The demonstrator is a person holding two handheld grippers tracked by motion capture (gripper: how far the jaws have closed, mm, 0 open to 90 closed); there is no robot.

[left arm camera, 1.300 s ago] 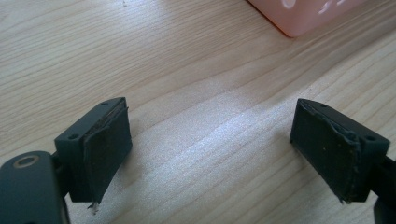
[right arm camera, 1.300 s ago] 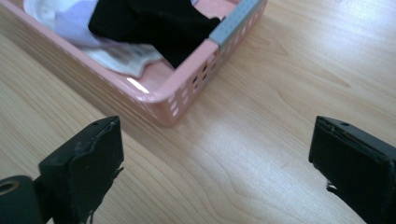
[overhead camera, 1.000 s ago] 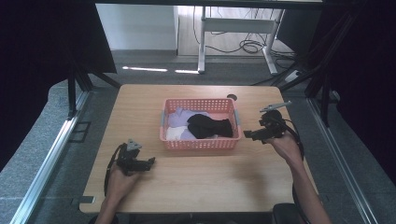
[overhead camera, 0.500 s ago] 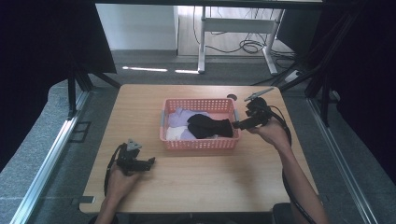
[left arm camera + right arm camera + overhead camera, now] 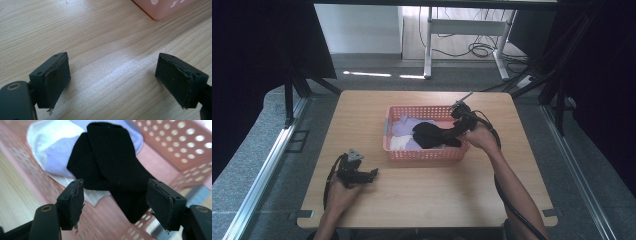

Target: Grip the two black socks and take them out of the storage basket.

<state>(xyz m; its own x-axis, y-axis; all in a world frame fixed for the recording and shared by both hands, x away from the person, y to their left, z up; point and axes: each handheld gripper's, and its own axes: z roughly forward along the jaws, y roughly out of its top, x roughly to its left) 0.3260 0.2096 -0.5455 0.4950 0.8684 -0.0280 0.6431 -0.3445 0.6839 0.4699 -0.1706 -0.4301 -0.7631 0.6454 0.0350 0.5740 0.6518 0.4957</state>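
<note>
Wooden table (image 5: 427, 197) carries everything, its pale grain running under both sets of tongs. Ahead of the left gripper (image 5: 371, 173) and off to its right stands a pink perforated basket (image 5: 424, 154); a corner of it shows at the top edge of the left gripper view. That gripper rests low over bare wood near the person's edge, well apart from the basket, its jaws spread wide with nothing between them.

At the basket's right end, the right gripper (image 5: 115, 202) reaches in over the rim, jaws likewise parted and empty. Just ahead of those jaws lies a black sock (image 5: 112, 167), its near end lying roughly between the two pads, though whether either pad touches it is hard to judge. Beyond the sock, farther from the right gripper, sit a lilac cloth (image 5: 56, 160) and a white cloth (image 5: 41, 135).
</note>
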